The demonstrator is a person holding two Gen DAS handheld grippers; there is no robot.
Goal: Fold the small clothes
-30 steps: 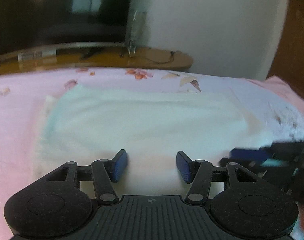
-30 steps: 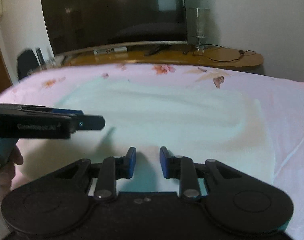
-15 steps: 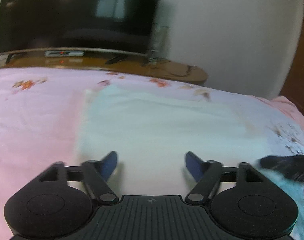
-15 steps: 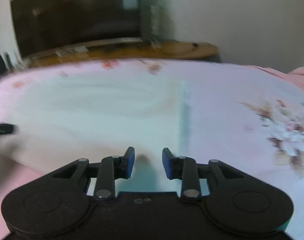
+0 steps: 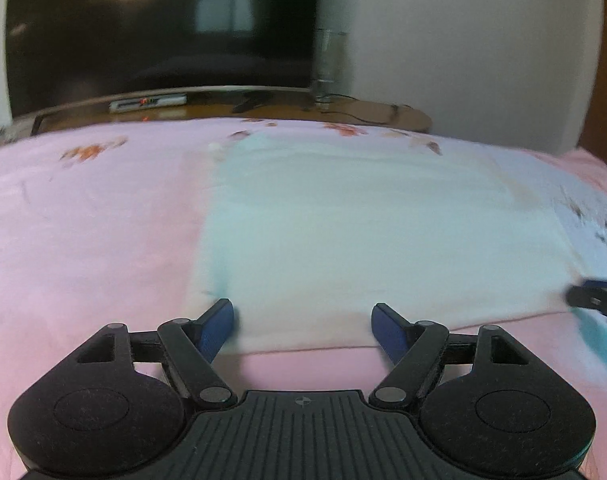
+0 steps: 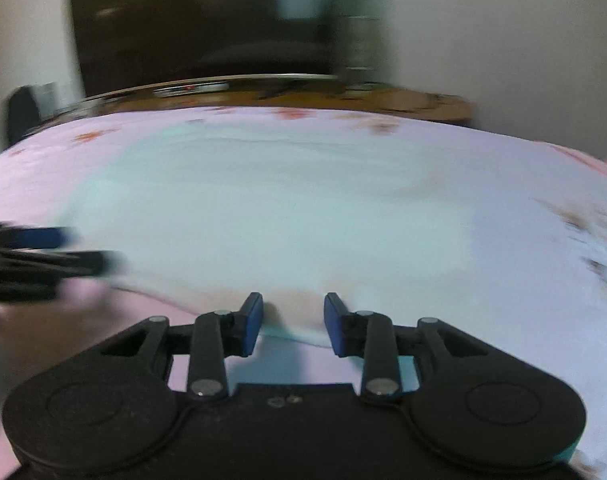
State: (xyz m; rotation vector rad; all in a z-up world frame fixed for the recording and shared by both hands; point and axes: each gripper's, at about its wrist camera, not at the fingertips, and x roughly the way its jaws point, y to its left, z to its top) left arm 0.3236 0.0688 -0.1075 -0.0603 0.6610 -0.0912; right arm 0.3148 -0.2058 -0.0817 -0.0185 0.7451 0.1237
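Pale cloth (image 5: 363,224) spread flat across middle of frame on pink floral bedspread (image 5: 83,240), near edge just ahead of both tools. Judged light, soft and limp, likely to sag and slide on smooth bedding; best taken at near corners or along near hem. Left gripper (image 5: 303,322) spread wide over lower-left corner of cloth, nothing pinched. Right gripper (image 6: 291,320) part open, straddling near hem at lower centre, pads not seen pressing. Bedding soft and yielding. Dark television (image 5: 163,28) on wooden stand (image 5: 343,110) along top of frame, plain wall upper right.
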